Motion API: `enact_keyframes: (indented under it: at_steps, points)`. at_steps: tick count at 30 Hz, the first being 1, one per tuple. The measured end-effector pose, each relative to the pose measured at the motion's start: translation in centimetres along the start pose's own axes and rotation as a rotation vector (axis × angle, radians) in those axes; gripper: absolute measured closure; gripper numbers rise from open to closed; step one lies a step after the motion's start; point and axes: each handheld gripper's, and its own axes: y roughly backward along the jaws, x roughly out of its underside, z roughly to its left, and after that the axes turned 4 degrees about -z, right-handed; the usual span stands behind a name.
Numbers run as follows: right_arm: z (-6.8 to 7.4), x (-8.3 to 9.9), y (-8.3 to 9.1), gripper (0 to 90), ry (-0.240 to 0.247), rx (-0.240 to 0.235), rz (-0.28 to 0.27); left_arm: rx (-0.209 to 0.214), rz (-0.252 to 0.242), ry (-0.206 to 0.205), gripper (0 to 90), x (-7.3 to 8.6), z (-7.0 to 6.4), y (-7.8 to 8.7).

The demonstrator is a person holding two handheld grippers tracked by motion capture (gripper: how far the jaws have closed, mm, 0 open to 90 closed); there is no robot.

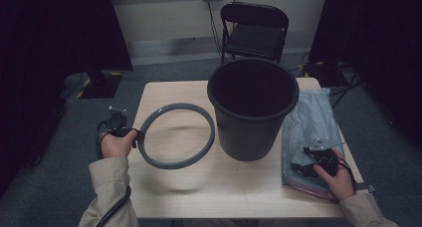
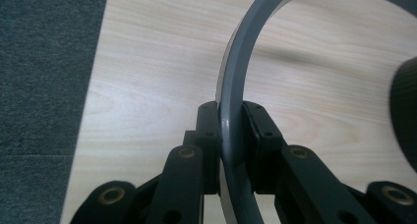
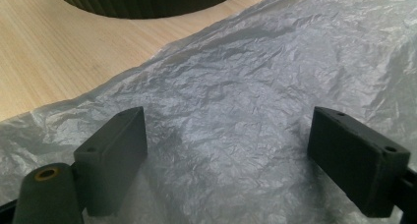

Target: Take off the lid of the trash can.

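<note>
A grey plastic ring (image 1: 177,135) is held tilted above the wooden table (image 1: 164,187), left of a black bin (image 1: 253,107). My left gripper (image 1: 135,135) is shut on the ring's left rim; in the left gripper view the ring (image 2: 231,111) runs upward between the two pads (image 2: 209,130). A crinkled translucent plastic bag (image 1: 311,122) lies flat at the table's right side. My right gripper (image 1: 301,165) hovers low over the bag's near end, open, its pads (image 3: 115,155) spread wide above the bag (image 3: 236,101) with nothing between them.
A black folding chair (image 1: 255,33) stands behind the table. Cables and dark gear lie on the grey carpet at back left (image 1: 94,82) and back right (image 1: 323,70). The bin's ribbed base (image 3: 147,0) rests on the wood just beyond the bag.
</note>
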Motion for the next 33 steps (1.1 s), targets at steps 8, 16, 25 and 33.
enact_keyframes:
  at_steps: [8,16,25,33]
  points:
    - [0.0,0.0,0.0,14.4,-0.001,0.001,0.0,-0.031,0.039,0.01,78.4,-0.2,-0.1,-5.1]
    - [0.0,0.0,0.0,14.4,-0.002,0.001,0.0,-0.045,0.024,0.05,78.0,-1.6,0.9,-7.9]
    - [0.0,0.0,0.0,14.4,-0.002,0.003,0.0,-0.059,-0.001,0.046,76.9,-2.9,0.6,-10.0]
    - [0.0,0.0,0.0,14.4,-0.002,0.002,0.0,-0.043,-0.078,0.012,56.6,-2.6,0.2,-10.8]
